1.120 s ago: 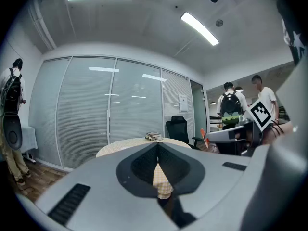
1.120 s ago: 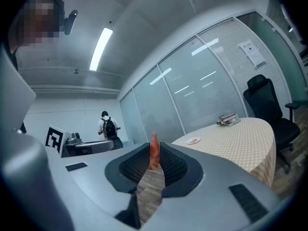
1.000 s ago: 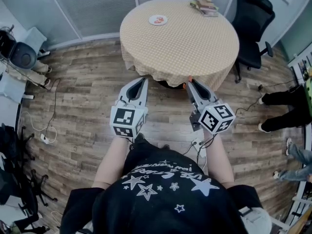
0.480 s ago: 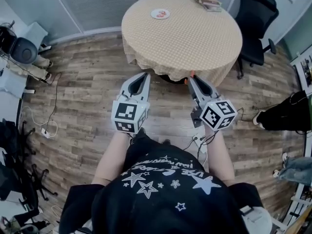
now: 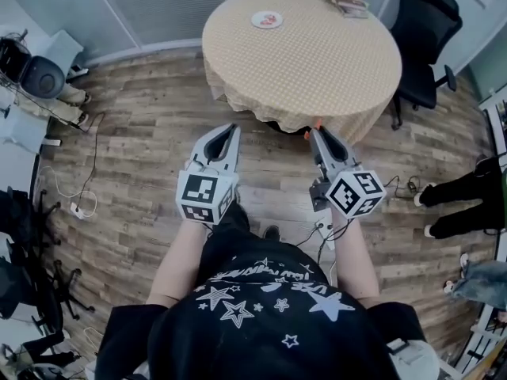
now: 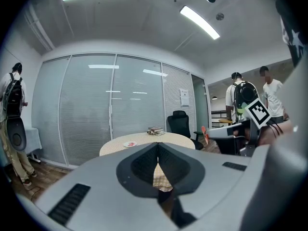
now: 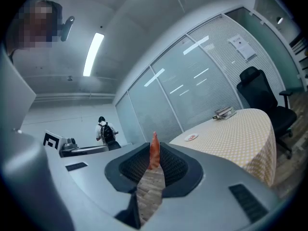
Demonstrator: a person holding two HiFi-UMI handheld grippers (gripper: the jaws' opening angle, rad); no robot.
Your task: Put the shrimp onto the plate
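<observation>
A small white plate (image 5: 267, 20) with something red on it lies at the far side of a round table (image 5: 317, 62) covered in a tan checked cloth. My right gripper (image 5: 315, 132) is shut on an orange shrimp (image 5: 317, 125), held over the wooden floor just short of the table's near edge. In the right gripper view the shrimp (image 7: 154, 150) stands upright between the jaws, with the plate (image 7: 191, 137) far ahead. My left gripper (image 5: 232, 128) is shut and holds nothing; its own view shows the plate (image 6: 130, 144) far off.
A stack of books (image 5: 346, 0) lies at the table's far right. A black office chair (image 5: 428, 38) stands right of the table. Someone's legs (image 5: 463, 204) show at the right edge; a backpack (image 5: 36, 81) and cables lie at the left.
The table and plate have shifted a little to the right and nearer in the head view. Both grippers keep their pose, the right one still shut on the shrimp.
</observation>
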